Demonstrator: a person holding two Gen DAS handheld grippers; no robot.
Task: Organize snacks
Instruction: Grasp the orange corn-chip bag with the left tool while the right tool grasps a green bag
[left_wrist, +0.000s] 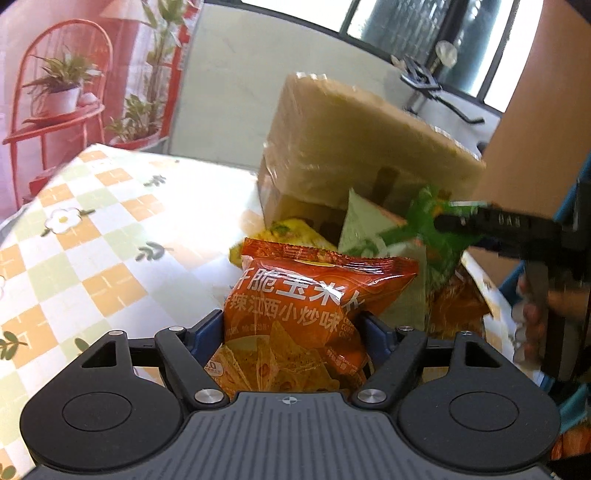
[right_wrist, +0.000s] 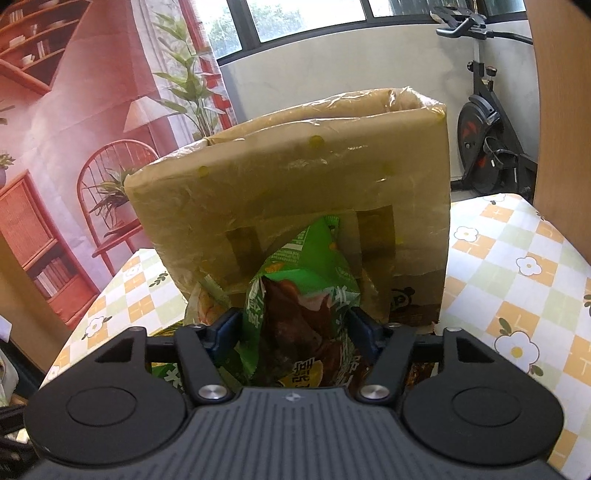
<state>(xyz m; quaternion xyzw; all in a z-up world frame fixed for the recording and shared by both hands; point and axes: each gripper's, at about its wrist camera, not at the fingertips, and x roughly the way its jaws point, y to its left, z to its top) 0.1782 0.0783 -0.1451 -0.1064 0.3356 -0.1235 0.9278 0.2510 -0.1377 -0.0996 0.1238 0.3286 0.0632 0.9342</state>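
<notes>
My left gripper (left_wrist: 293, 326) is shut on an orange corn-chip bag (left_wrist: 306, 306) held above the checkered tablecloth. My right gripper (right_wrist: 295, 325) is shut on a green snack bag (right_wrist: 301, 291), crumpled between the blue pads, just in front of a tall cardboard box (right_wrist: 295, 177) wrapped in clear film. In the left wrist view the right gripper (left_wrist: 458, 218) comes in from the right holding the green bag (left_wrist: 428, 221) near the same box (left_wrist: 354, 147). A yellow bag (left_wrist: 284, 230) and a pale green bag (left_wrist: 364, 221) lie at the box's foot.
The table wears a flower-print checkered cloth (left_wrist: 92, 240) (right_wrist: 517, 258). Another yellow packet (right_wrist: 207, 302) lies left of my right gripper. A wooden panel (left_wrist: 535, 129) stands at the right. An exercise bike (right_wrist: 484, 140) and a printed backdrop stand beyond the table.
</notes>
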